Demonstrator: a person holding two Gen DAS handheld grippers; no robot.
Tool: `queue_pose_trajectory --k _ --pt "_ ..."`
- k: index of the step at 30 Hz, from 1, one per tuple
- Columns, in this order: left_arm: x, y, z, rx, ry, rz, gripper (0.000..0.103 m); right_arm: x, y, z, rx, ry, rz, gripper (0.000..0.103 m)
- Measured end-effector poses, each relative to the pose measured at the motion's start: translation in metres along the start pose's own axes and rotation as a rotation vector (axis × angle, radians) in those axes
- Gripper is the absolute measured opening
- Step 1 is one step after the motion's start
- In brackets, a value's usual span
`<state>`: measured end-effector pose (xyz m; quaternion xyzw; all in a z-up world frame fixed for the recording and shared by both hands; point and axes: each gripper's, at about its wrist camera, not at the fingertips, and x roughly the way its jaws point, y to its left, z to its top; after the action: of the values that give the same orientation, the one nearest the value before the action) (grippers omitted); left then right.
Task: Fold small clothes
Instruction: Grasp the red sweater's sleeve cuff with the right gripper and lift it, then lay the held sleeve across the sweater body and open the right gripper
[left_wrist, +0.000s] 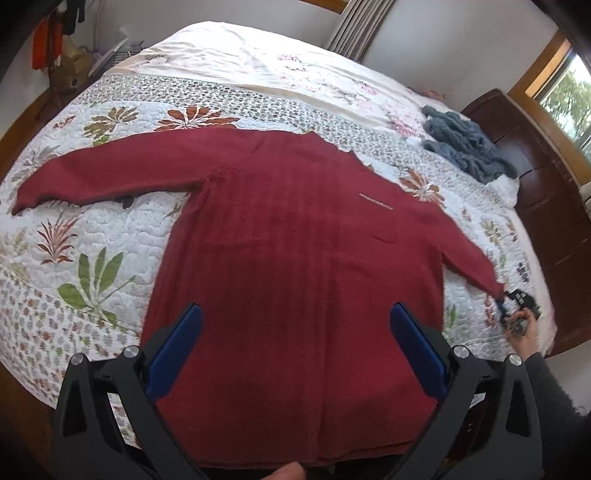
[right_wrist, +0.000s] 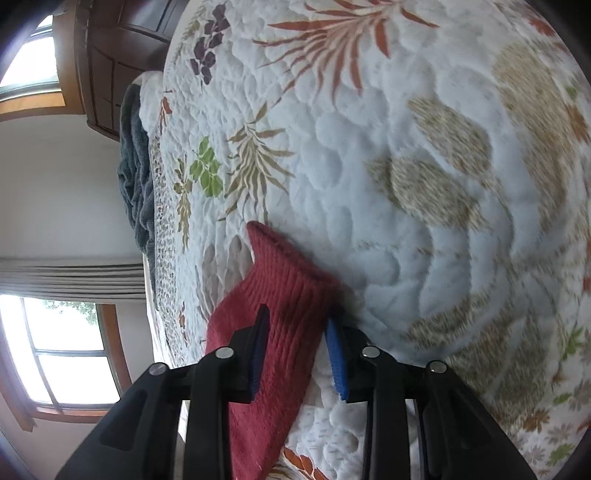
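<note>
While the red sweater (left_wrist: 295, 258) lies flat and spread on the floral quilt (left_wrist: 74, 258), body toward us and both sleeves stretched out to the sides, we hold our left gripper (left_wrist: 295, 350) above its lower body with the jaws wide apart and nothing between them. In the right wrist view, the ribbed cuff (right_wrist: 284, 280) of one sleeve runs between the jaws of our right gripper (right_wrist: 299, 354); they stand partly apart on either side of the cuff, and we cannot tell whether they pinch it. Beyond the left jaws, far to their right, a grey-blue knit (left_wrist: 465, 147) lies bunched near the dark wooden headboard (left_wrist: 535, 177), well apart from the sweater.
</note>
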<state>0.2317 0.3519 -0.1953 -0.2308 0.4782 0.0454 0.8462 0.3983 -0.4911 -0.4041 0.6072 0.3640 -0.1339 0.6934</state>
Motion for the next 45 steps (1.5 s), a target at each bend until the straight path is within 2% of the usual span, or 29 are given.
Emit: queue_pose_trajectory --k 7,12,18,23,28,32,39,45 --pt "-0.002 0.015 0.003 -0.064 0.014 -0.043 0.100 -0.017 0.032 -0.005 -0.137 -0.028 -0.001 0.015" --pt "-0.011 0.015 0.006 -0.053 0.004 -0.087 0.100 -0.043 0.082 -0.032 -0.308 -0.059 0.015 0.015" --pt "-0.022 0.025 0.008 -0.103 -0.006 -0.147 0.100 -0.071 0.143 -0.076 -0.467 -0.068 0.083 0.015" --pt "-0.029 0.034 0.015 -0.138 -0.026 -0.210 0.100 -0.082 0.188 -0.124 -0.588 -0.049 0.132 0.015" --pt "-0.037 0.039 0.032 -0.151 -0.103 -0.212 0.100 -0.082 0.222 -0.180 -0.705 -0.020 0.174 0.014" --pt "-0.031 0.034 0.049 -0.130 -0.118 -0.228 0.100 -0.070 0.246 -0.229 -0.801 0.007 0.191 0.015" --pt "-0.005 0.005 0.084 -0.007 -0.096 -0.221 0.100 -0.033 0.273 -0.316 -0.982 0.031 0.161 0.014" --pt "0.024 -0.005 0.110 -0.005 -0.053 -0.261 0.100 0.013 0.270 -0.398 -1.182 0.044 0.084 0.014"
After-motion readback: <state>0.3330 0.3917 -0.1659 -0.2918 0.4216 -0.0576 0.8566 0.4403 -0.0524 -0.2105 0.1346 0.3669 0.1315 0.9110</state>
